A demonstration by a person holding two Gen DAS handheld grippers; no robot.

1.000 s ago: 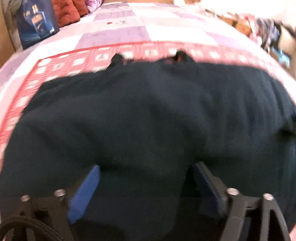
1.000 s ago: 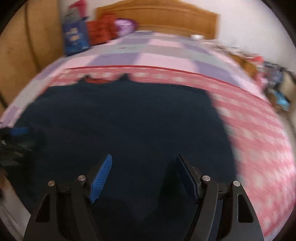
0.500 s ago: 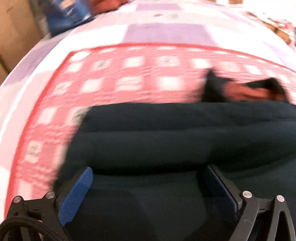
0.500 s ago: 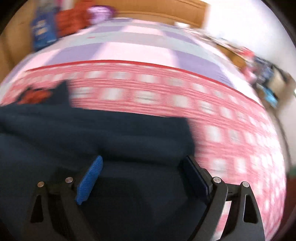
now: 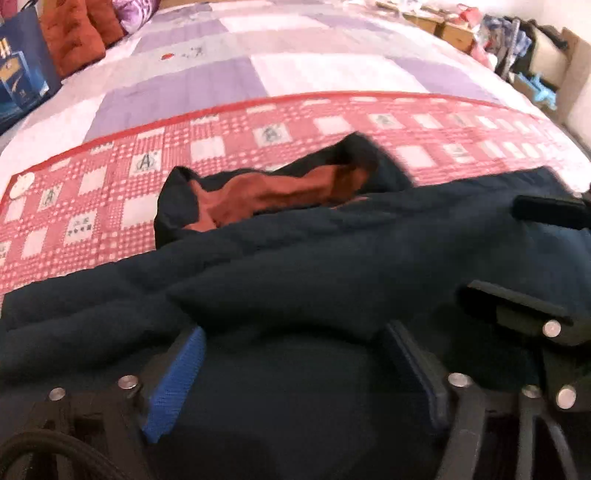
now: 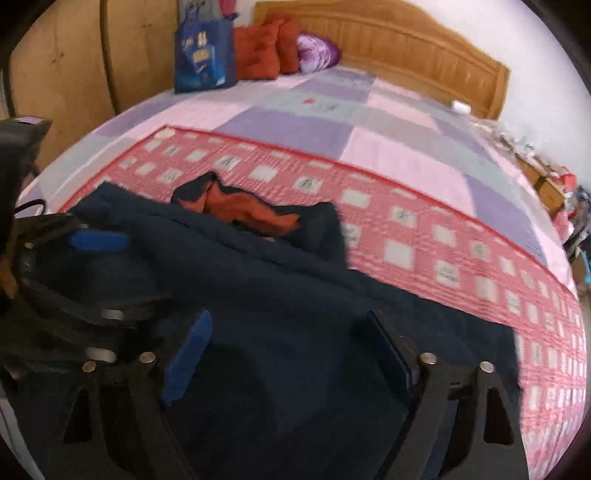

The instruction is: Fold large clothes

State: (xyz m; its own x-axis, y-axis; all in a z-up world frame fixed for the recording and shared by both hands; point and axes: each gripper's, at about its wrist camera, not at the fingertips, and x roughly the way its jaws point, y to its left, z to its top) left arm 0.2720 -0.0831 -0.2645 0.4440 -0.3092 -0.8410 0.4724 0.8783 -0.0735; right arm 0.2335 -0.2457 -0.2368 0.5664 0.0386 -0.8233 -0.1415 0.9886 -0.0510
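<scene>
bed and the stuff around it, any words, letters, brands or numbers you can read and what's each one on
"A": a single letter in the white squares of the red checked blanket, repeated across it.
"H": large white letter, cut by the picture's edge, on the blue bag; its smaller print is too blurred to read.
Dark garment: no text visible.
Boxes beside the bed: too blurred to read.

The bed [image 6: 388,122] carries a red checked cloth [image 6: 424,236]; a dark garment [image 6: 295,314] lies at six o'clock, pillows [image 6: 273,48] at twelve.
</scene>
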